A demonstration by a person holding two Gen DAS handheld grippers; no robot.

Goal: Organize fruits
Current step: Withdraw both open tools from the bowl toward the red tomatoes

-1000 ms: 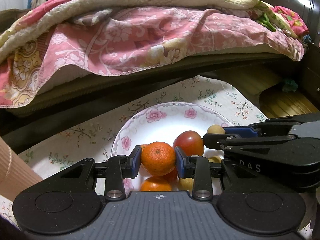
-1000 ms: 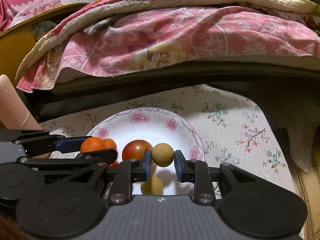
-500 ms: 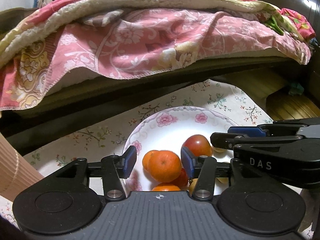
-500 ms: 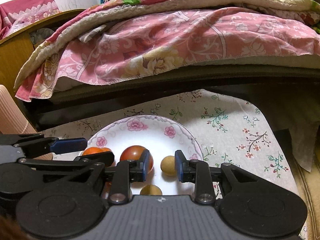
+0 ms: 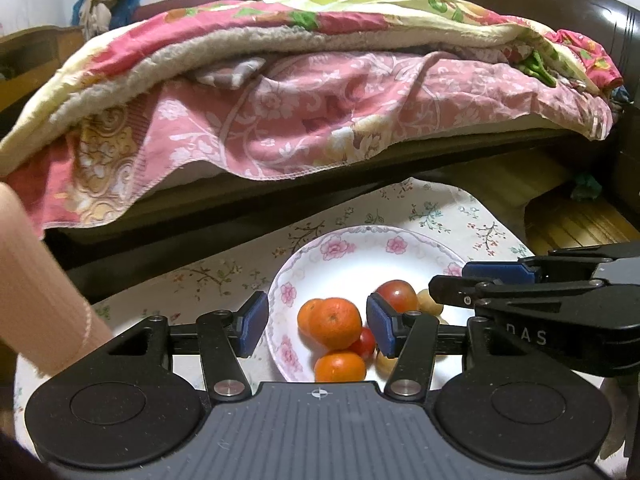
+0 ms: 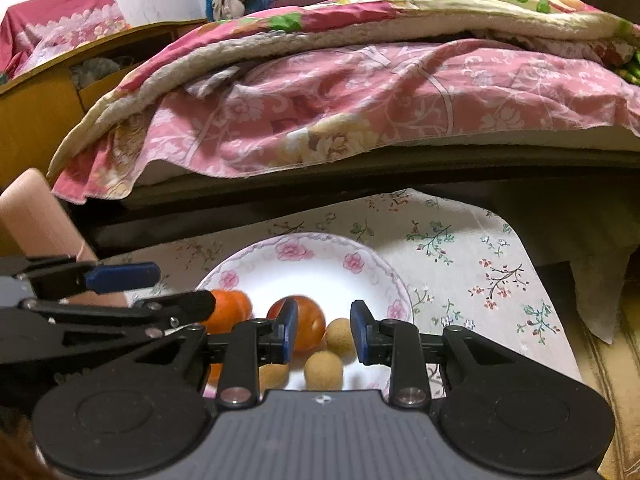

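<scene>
A white plate with a pink flower rim (image 5: 344,246) (image 6: 360,260) lies on a flowered cloth. On it rest several tangerines (image 5: 334,322) (image 6: 228,316), a red tomato (image 5: 394,296) (image 6: 308,322), a small red fruit (image 5: 362,342) and tan round fruits (image 6: 338,336) (image 6: 322,370). My left gripper (image 5: 316,330) hangs open above the plate's near side, the top tangerine loose between its blue pads. My right gripper (image 6: 324,332) is open too, above the tan fruits, touching none.
A bed with a pink flowered blanket (image 5: 304,108) overhangs the far side of the cloth-covered table (image 6: 460,248). A person's pink sleeve (image 5: 36,280) is at the left. A yellow wooden cabinet (image 6: 40,96) stands far left; slatted wood (image 5: 576,224) lies at the right.
Both grippers opened and drew back and up. The left let its tangerine go onto the pile; the right dropped its tan fruit onto the plate.
</scene>
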